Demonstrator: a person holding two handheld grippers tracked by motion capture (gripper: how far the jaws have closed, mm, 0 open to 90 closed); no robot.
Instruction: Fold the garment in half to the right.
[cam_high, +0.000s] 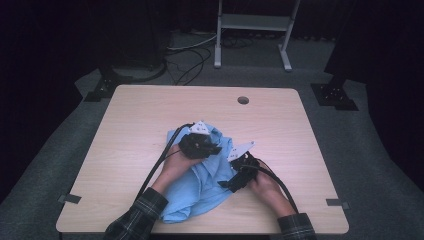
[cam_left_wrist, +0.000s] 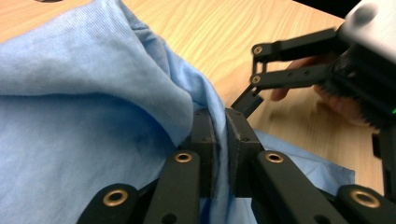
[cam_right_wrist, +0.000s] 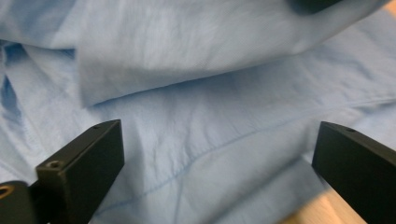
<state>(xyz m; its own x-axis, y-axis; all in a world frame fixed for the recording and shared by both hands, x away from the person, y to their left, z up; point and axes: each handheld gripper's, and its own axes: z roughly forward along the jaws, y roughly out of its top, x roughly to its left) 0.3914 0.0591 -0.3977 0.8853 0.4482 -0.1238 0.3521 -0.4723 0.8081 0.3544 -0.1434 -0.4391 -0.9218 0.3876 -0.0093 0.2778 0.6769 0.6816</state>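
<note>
A light wooden tabletop (cam_high: 135, 125) with a round hole (cam_high: 243, 100) near its far edge is seen, and beyond it a white metal stand (cam_high: 254, 22) and black cables (cam_high: 192, 57) are spread on grey carpet (cam_high: 50, 150).

Looking along our left tool (cam_left_wrist: 221, 149), we see its two black jaws pinched together on a fold of the light blue cloth (cam_left_wrist: 84, 121), which drapes to the left and spills over the wooden desk (cam_left_wrist: 224, 32). Farther off at upper right, our right tool (cam_left_wrist: 261, 88) reaches toward the cloth's edge, jaws apart.
</note>
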